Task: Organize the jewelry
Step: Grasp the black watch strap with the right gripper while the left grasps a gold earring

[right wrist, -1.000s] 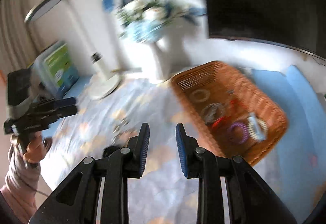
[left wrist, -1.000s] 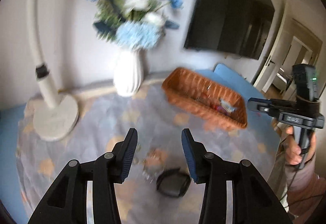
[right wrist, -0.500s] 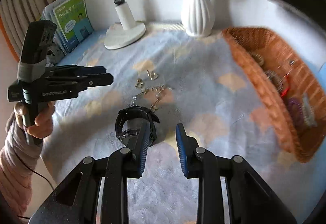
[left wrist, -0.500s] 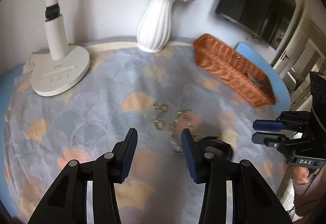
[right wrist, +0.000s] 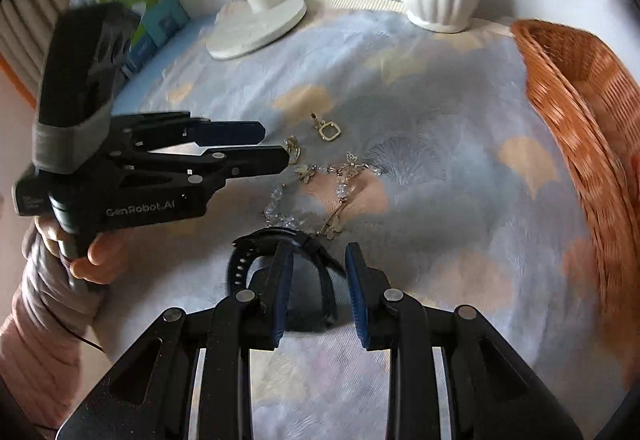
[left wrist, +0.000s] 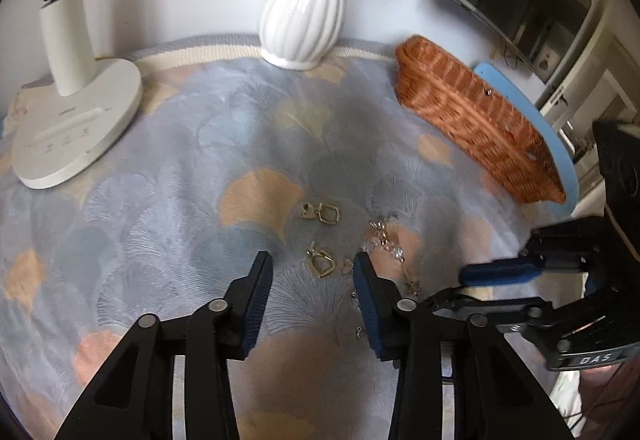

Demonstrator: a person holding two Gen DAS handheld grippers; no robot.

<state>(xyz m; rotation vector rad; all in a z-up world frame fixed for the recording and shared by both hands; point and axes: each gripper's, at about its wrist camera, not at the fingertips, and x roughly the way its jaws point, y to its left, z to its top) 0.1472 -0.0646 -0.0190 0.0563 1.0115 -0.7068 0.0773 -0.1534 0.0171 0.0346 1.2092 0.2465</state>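
The jewelry, a scatter of gold earrings and a crystal chain, lies on the cloth just ahead of my tongs, with a black watch nearest me; none of it is in the basket side I can see from here. A second ago both tongs were up high, looking across at the vase and the basket; now both have come down low over the pieces.

My right gripper (right wrist: 316, 280) is spread, and its blue pads (right wrist: 282, 292) straddle the black watch (right wrist: 280, 264), whose strap runs between them; I cannot tell whether the pads touch it yet. My left gripper (left wrist: 313, 282) is spread too, and the near gold earring (left wrist: 321, 262) sits right between its tips, with a tiny stud just beside the right pad. The second earring pair (left wrist: 322, 213) lies a little farther out, and the crystal chain with butterfly charms (right wrist: 340, 179) trails between the earrings and the watch.

Beyond that, the wicker basket (left wrist: 476, 115) stands well apart to the right, the white vase (left wrist: 304, 11) and the lamp base (left wrist: 76, 127) at the back of the patterned cloth (left wrist: 168, 175).

I judge that both approaches are done and the pinching is next: watch on the right, earring on the left. The earring is small and flat, so it could slip; the chain may snag on the watch.
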